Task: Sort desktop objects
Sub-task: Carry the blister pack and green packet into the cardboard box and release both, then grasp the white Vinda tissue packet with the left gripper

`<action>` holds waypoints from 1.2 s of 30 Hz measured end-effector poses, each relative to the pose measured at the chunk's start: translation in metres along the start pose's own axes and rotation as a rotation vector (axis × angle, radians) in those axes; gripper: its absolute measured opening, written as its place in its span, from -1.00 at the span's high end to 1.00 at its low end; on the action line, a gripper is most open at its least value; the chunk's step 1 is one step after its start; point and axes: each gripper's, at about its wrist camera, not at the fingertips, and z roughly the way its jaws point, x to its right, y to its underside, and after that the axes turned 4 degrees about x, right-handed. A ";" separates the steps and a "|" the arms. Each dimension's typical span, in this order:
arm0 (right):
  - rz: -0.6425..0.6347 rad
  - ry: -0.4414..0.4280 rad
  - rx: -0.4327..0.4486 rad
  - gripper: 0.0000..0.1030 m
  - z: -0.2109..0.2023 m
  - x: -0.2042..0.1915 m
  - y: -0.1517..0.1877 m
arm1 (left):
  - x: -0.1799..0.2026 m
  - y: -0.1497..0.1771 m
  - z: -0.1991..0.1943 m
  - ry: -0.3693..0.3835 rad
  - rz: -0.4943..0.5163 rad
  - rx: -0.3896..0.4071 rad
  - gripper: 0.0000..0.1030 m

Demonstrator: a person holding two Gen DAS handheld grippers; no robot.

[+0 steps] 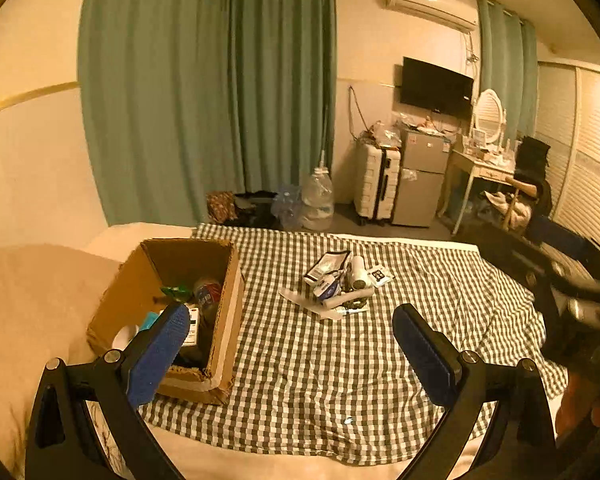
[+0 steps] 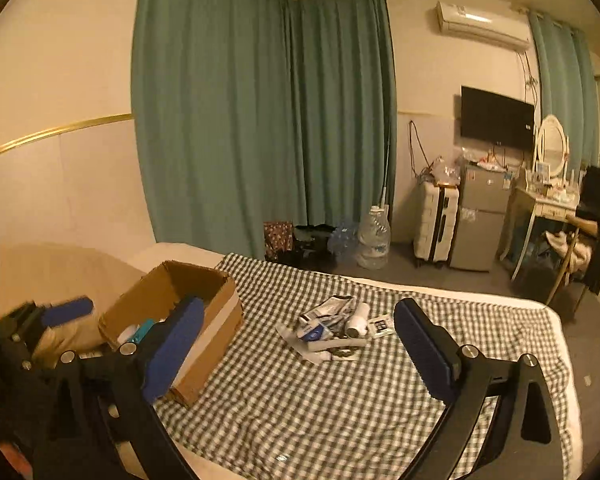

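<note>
1. The left gripper (image 1: 290, 320) was wide open and held nothing
2. The right gripper (image 2: 298, 320) was wide open too, with nothing in it
3. A cardboard box (image 1: 220, 344) sat on the checked cloth (image 1: 320, 392), with some things already inside
4. A small pile of things (image 1: 340, 284) lay on the cloth, well apart from both grippers and to the right of the box

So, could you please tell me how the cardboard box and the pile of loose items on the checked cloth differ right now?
The cardboard box stands upright on the left of the checked cloth; the pile of loose items lies flat and jumbled near the middle. The box is one brown container already holding several things; the pile is mostly white packets and tubes, still unsorted. Both rest on the same cloth, and neither gripper touches them.
</note>
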 end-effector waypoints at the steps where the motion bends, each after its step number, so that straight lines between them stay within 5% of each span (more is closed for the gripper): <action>1: -0.002 0.008 0.002 -0.87 -0.008 0.006 0.004 | 0.002 0.000 -0.001 0.008 -0.019 -0.003 -1.00; 5: 0.049 0.035 0.012 -0.99 -0.028 0.043 0.021 | 0.013 0.009 0.017 0.025 -0.123 -0.020 -1.00; 10: 0.159 0.083 -0.016 -0.99 -0.003 0.090 0.055 | 0.021 0.038 0.070 0.033 -0.172 -0.044 -1.00; 17: 0.284 0.146 -0.123 -0.99 0.111 0.145 0.116 | 0.014 0.075 0.186 0.030 -0.115 -0.161 -1.00; 23: 0.289 0.108 -0.261 -0.99 0.222 0.174 0.154 | 0.013 0.081 0.290 0.009 -0.073 -0.189 -1.00; 31: 0.364 0.055 -0.300 -0.99 0.280 0.198 0.190 | 0.027 0.085 0.384 -0.010 -0.067 -0.136 -0.98; 33: 0.403 0.028 -0.321 -0.99 0.281 0.205 0.199 | 0.031 0.091 0.402 0.008 -0.038 -0.163 -0.41; 34: 0.417 0.028 -0.328 -0.99 0.281 0.207 0.201 | 0.032 0.093 0.405 0.020 -0.032 -0.174 0.14; 36: 0.432 0.030 -0.326 -0.99 0.279 0.213 0.202 | 0.031 0.095 0.400 0.053 -0.042 -0.150 0.39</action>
